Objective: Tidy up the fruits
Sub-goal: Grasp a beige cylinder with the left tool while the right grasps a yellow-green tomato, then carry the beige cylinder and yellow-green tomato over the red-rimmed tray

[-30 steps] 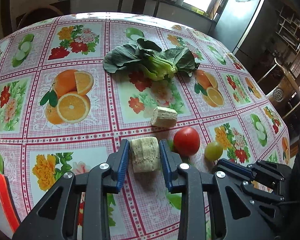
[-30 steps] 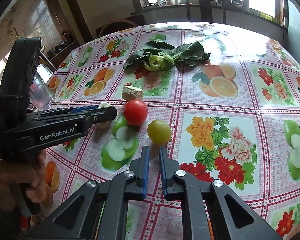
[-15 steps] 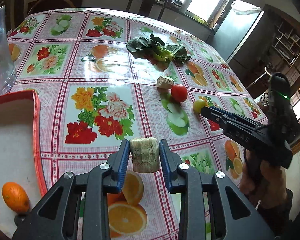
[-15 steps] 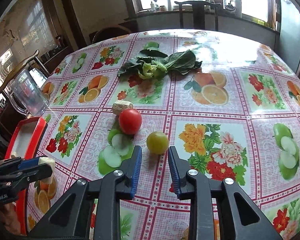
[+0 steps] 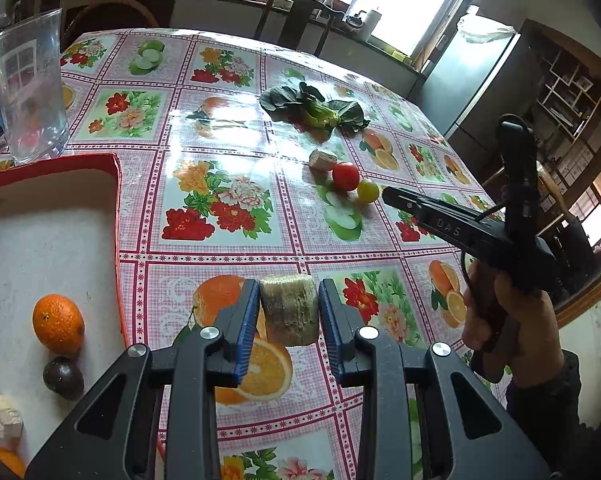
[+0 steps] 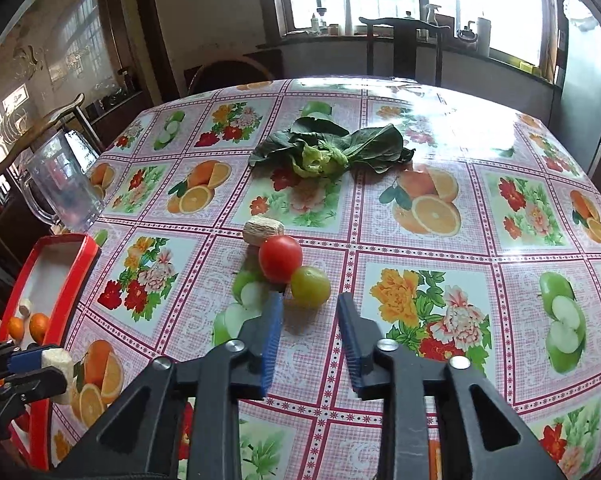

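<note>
My left gripper [image 5: 288, 312] is shut on a pale, ridged cut piece [image 5: 289, 310] and holds it above the tablecloth, just right of the red-rimmed tray [image 5: 118, 216]. The tray holds an orange [image 5: 58, 323], a dark round fruit [image 5: 63, 377] and another pale piece [image 5: 1, 416]. My right gripper [image 6: 309, 320] is open and empty, just short of the green tomato [image 6: 310, 286], which touches a red tomato [image 6: 280, 258]. A second pale piece [image 6: 262, 231] lies behind them. The held piece also shows in the right wrist view [image 6: 58, 362].
A leafy green vegetable [image 6: 328, 150] lies farther back on the table. A clear glass jug [image 5: 28, 88] stands behind the tray at the table's left edge. A dark wooden chair [image 6: 404, 46] stands beyond the far edge.
My left gripper has carried the pale piece from beside the tomatoes back toward the tray. My right gripper has opened wider and moved up to the green tomato.
</note>
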Action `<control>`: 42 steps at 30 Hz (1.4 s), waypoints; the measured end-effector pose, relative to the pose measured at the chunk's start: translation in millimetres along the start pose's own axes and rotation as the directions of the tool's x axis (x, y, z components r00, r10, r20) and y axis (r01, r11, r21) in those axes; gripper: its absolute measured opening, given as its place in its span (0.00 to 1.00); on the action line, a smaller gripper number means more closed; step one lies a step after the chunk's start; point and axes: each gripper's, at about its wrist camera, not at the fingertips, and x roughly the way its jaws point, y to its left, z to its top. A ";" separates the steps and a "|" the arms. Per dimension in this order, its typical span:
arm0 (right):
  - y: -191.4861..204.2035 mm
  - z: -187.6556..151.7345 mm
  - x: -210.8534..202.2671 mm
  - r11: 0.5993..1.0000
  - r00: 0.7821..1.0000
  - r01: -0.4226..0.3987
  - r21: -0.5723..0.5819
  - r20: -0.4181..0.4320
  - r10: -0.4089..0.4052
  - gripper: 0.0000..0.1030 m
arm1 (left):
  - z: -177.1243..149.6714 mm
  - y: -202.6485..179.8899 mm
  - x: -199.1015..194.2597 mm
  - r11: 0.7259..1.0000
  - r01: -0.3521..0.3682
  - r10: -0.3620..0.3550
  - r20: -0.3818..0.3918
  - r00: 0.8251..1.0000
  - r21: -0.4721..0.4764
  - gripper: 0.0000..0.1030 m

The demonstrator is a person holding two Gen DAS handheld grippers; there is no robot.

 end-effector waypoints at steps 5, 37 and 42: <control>-7.7 3.6 26.5 1.000 0.999 -0.005 0.024 -0.036 0.006 0.25 | -5.9 -4.1 -16.6 1.000 0.003 -0.003 0.020 1.000 0.007 0.27; 137.2 -45.0 -76.4 0.943 0.951 -0.308 -0.127 -0.011 0.309 0.22 | -43.6 57.9 -99.8 0.992 -0.093 0.104 0.136 0.985 -0.081 0.27; 161.2 -48.4 -78.8 0.932 0.944 -0.328 -0.155 -0.026 0.328 0.22 | -48.9 74.1 -110.4 0.988 -0.114 0.128 0.149 0.980 -0.102 0.26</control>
